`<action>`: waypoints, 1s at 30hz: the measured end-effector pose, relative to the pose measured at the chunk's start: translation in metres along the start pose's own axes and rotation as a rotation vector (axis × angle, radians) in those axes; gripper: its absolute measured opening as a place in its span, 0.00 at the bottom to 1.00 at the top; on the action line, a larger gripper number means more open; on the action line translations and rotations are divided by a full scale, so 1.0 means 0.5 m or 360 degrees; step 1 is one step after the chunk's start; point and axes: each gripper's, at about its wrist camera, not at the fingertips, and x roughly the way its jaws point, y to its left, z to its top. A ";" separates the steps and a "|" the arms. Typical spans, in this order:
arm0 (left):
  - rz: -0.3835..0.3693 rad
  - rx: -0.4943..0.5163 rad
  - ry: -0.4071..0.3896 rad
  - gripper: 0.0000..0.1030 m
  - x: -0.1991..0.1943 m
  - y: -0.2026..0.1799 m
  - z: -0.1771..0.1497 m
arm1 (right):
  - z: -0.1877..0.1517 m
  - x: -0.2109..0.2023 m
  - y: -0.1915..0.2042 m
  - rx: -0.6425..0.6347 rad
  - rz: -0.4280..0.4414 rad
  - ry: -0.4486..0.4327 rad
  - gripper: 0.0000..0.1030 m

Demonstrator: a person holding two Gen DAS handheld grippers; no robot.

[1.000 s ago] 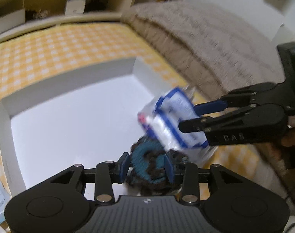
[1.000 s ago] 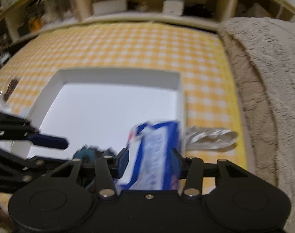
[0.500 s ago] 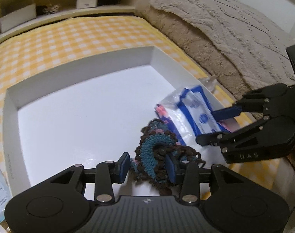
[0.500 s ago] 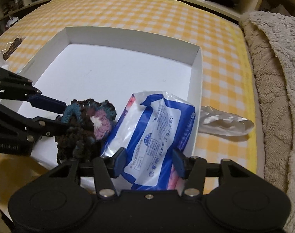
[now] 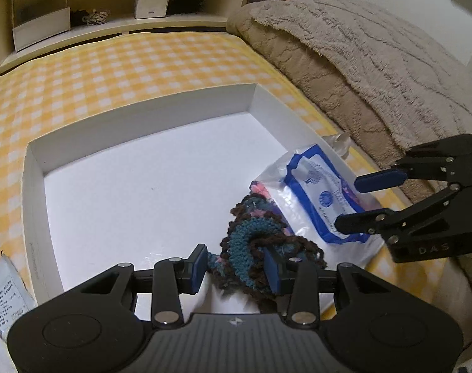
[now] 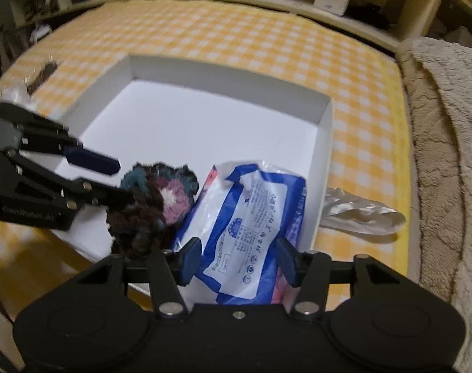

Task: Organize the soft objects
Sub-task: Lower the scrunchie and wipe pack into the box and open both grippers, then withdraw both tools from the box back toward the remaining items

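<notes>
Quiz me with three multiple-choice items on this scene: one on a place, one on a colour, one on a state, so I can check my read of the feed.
1. Where is the crumpled clear wrapper?
A. inside the white box
B. under the crochet piece
C. on the checked sheet, outside the box

2. What colours are printed on the packet?
A. blue and white
B. green and black
C. plain orange

3. What is the left claw doing?
A. empty
B. closed on the crochet piece
C. closed on the packet

Answers:
1 C, it lies past the box's right wall.
2 A, a blue border surrounds a white panel.
3 B, yarn fills the gap between its fingers.
</notes>
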 end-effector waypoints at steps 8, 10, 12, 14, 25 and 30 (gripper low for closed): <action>-0.0019 -0.0047 -0.0026 0.62 -0.052 -0.004 -0.004 | -0.020 -0.070 -0.010 0.0227 -0.0041 -0.0104 0.57; -0.0014 -0.0050 -0.0042 0.70 -0.070 -0.006 -0.002 | -0.022 -0.085 -0.008 0.0278 -0.0055 -0.0132 0.59; -0.0015 -0.0047 -0.0062 0.77 -0.091 -0.010 -0.002 | -0.024 -0.104 -0.009 0.0330 -0.0053 -0.0157 0.61; -0.0014 -0.0044 -0.0079 0.83 -0.110 -0.013 -0.001 | -0.024 -0.124 -0.005 0.0364 -0.0055 -0.0173 0.65; 0.0037 -0.0028 -0.0184 1.00 -0.212 -0.019 -0.010 | -0.029 -0.202 0.027 0.0467 -0.0204 -0.0234 0.87; 0.0034 -0.0027 -0.0213 1.00 -0.253 -0.017 -0.023 | -0.044 -0.244 0.044 0.0521 -0.0221 -0.0297 0.96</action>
